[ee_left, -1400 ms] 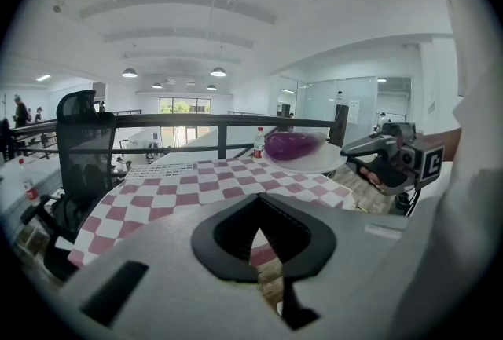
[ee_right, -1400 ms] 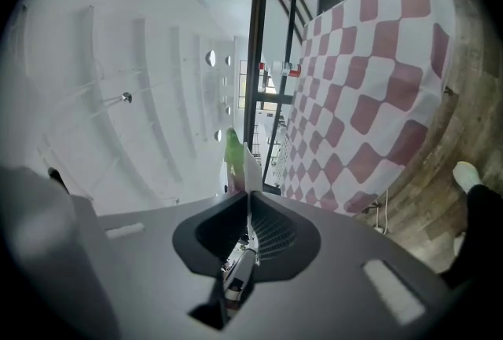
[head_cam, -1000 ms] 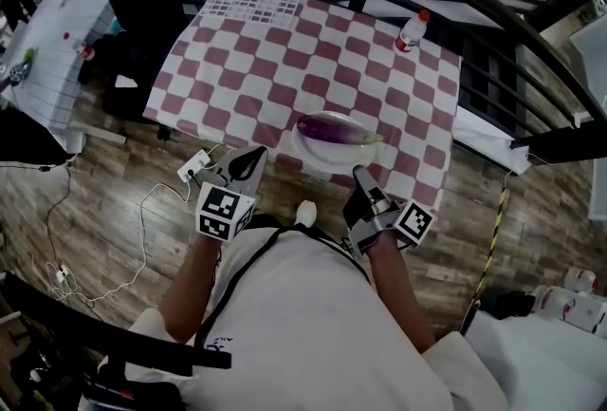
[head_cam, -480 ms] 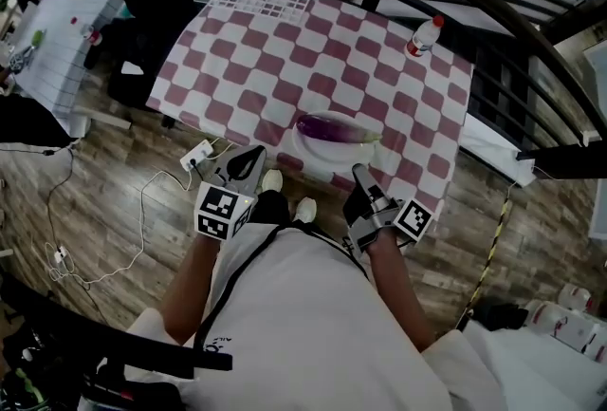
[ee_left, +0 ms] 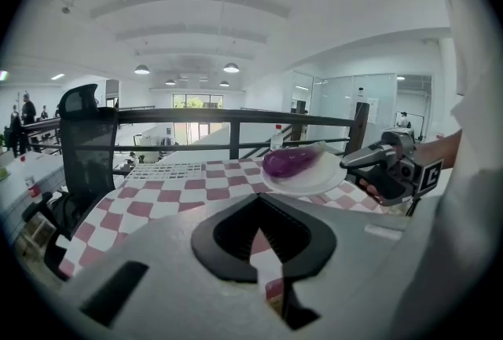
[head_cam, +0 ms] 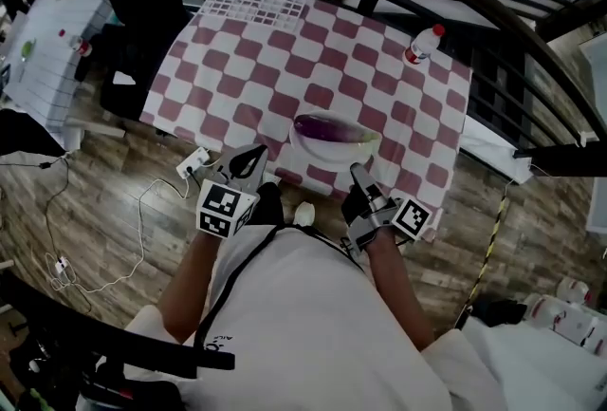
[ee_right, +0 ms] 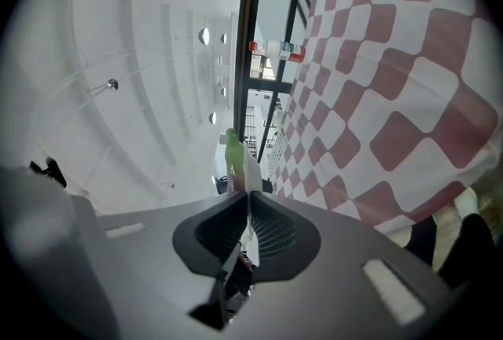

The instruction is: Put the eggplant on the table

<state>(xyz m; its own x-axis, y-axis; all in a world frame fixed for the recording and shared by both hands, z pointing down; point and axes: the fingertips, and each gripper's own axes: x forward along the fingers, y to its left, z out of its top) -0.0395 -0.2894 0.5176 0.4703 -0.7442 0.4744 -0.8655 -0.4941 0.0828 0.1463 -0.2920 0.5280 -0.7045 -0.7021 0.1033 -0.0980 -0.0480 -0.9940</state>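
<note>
With your right hand-held gripper (head_cam: 359, 178) pinching the plate (head_cam: 327, 158) by its rim and your left hand-held gripper (head_cam: 249, 161) pressed together empty, you needed a level carry so the eggplant (head_cam: 325, 126) wouldn't roll.

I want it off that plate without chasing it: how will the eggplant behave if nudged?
The eggplant looks glossy and rounded, so it will probably slide or roll on the smooth white plate. Plump and unbent, it likely stays stiff. The right gripper pinches only the plate's rim, so tilting may tip it off.
</note>
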